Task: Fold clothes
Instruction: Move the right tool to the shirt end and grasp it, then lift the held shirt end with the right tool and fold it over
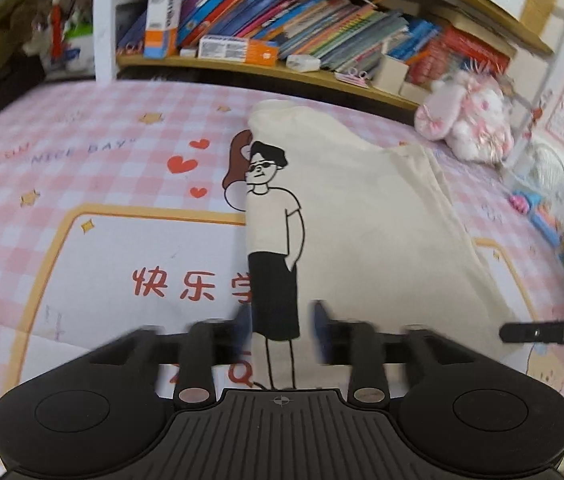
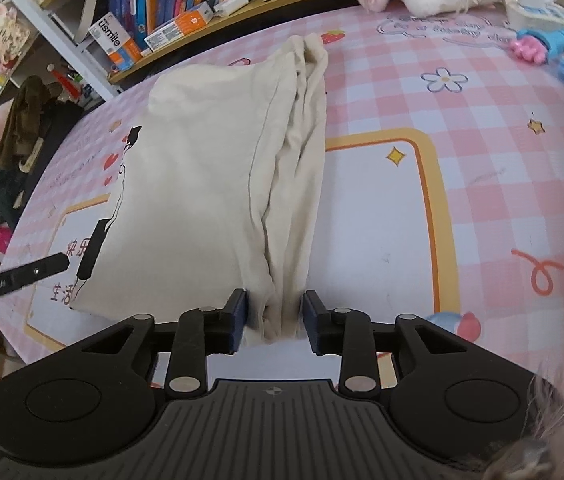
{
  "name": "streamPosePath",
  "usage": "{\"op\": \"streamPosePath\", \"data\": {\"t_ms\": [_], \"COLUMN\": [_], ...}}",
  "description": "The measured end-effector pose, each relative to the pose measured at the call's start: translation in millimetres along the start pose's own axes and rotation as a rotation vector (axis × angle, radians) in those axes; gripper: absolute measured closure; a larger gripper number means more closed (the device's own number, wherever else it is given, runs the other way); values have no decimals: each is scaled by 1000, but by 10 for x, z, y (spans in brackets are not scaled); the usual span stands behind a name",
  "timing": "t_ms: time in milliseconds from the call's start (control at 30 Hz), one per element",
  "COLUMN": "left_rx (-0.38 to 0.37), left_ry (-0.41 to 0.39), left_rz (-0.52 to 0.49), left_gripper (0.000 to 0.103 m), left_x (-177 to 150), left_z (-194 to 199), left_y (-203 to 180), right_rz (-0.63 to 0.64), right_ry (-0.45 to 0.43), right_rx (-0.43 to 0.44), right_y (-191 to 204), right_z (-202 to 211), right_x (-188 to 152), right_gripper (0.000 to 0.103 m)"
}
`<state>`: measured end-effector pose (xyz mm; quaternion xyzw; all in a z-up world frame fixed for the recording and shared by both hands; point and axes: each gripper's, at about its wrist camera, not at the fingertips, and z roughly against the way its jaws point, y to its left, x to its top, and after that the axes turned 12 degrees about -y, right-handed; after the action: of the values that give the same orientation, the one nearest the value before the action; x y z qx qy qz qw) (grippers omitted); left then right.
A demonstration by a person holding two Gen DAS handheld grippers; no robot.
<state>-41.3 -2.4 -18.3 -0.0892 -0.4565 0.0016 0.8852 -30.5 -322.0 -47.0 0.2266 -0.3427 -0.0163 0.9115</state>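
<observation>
Pink checkered desk (image 2: 462, 92) mat with a crammed bookshelf (image 1: 282, 28) behind the cream t-shirt (image 2: 201, 184), which lies folded mid-desk. A pink plush (image 1: 470, 120) sits beyond the shirt, right. Left gripper (image 1: 282, 332) fingers are spread over the shirt's near edge; right gripper (image 2: 273, 320) fingers straddle its bunched hem, not clamped.

Probably a child's bedroom, bookshelf (image 1: 282, 28), plush toy (image 1: 470, 120)
</observation>
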Motion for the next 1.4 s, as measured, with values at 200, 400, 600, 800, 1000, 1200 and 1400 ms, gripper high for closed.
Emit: {"op": "streamPosePath", "data": {"t_ms": [200,400,600,800,1000,1200,1400], "left_rx": [16,63,24,-18,-34,-46,-37], "left_ry": [-18,-41,-58,-55,-59,-54,-81], "left_rz": [-52,-111,-149,-176,-254,-372,-471], "left_gripper": [19,9,6,5,5,5,5], "left_x": [-68,-171,-246,-302,-391,-492,-563], "left_z": [64,100,174,244,263,237,181], "left_y": [-153,-313,-419,-494,-597,-728,-862], "right_rz": [-31,-79,-123,-158,-151,-188,-255], "right_ry": [1,-4,-2,5,21,21,-32], "right_rx": [9,27,48,58,21,66,170], "right_y": [-33,-93,-143,-181,-134,-118,-35], "right_z": [72,146,134,92,-4,54,249], "right_x": [-52,-87,-56,-6,40,123,350], "right_gripper": [64,51,47,56,82,93,93]}}
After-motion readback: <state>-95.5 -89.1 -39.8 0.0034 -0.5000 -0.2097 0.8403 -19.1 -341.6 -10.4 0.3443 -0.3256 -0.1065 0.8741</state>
